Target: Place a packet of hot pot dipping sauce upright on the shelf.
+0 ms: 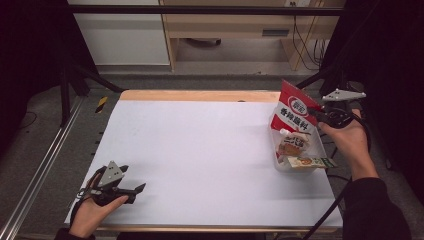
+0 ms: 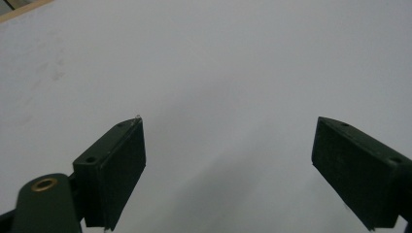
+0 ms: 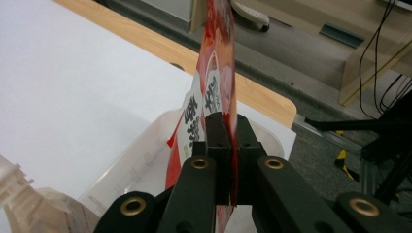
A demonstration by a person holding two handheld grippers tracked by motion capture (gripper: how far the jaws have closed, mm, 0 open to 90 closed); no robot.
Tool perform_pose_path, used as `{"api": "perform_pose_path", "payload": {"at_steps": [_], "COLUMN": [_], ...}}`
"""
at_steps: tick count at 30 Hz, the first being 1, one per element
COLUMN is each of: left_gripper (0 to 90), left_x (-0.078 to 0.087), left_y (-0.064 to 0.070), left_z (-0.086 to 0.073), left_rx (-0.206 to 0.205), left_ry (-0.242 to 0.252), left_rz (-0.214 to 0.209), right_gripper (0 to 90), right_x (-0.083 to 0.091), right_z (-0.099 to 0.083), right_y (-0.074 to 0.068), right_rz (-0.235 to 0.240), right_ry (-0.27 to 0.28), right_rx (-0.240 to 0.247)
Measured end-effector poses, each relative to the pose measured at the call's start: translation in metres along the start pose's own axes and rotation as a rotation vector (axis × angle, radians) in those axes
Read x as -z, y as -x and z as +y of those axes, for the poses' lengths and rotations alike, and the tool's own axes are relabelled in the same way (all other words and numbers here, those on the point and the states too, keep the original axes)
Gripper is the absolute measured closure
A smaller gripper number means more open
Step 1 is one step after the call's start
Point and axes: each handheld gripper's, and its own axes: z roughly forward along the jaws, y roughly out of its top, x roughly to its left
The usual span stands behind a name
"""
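My right gripper [image 1: 316, 115] is shut on the edge of a red and white snack bag [image 1: 295, 112], held upright over the far end of a clear plastic bin [image 1: 278, 159] at the table's right side. In the right gripper view the bag [image 3: 214, 77] stands thin-edge-on, pinched between the two black jaws of the gripper [image 3: 228, 124], with the bin's rim [image 3: 145, 145] below. Two other snack packets [image 1: 294, 145] lie in the bin. My left gripper [image 1: 136, 191] rests near the front left of the white table [image 1: 200, 145], open. In its own view the left gripper [image 2: 228, 145] holds nothing.
A long green and white packet [image 1: 311, 162] lies across the bin's near end. The table has a wooden far edge [image 1: 200, 95]. Beyond it are a black frame bar [image 1: 200, 10], a wooden cabinet and cables. A pale packet [image 3: 29, 204] shows at the lower left of the right gripper view.
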Motion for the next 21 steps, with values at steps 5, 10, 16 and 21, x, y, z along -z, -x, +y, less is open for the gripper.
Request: {"api": "perform_pose_path", "payload": {"at_steps": [5,10,16,21], "left_gripper": [12.2,12.2,12.2,12.2], "left_x": [0.0002,-0.0002,-0.0005,-0.0006], "left_y": [0.0003,0.0003,0.0005,0.0007], "left_z": [0.0001,0.0001,0.0001,0.0001], "left_rx": [-0.001,-0.003,-0.004,-0.004], "left_ry": [0.001,-0.002,-0.004,-0.004], "left_rz": [-0.001,-0.002,-0.002,-0.002], "right_gripper": [89.4,86.3,73.0,42.9], "right_x": [0.0001,0.0007,0.004,0.009], "right_z": [-0.0028,-0.0055,-0.0048,0.0034], "right_y": [0.0029,0.0028,0.0009,-0.0048], "right_rz": [-0.028,-0.046,-0.054,-0.094], "right_ry": [-0.037,-0.072,-0.067,-0.027], "right_rx": [0.001,0.008,0.0,-0.002]}}
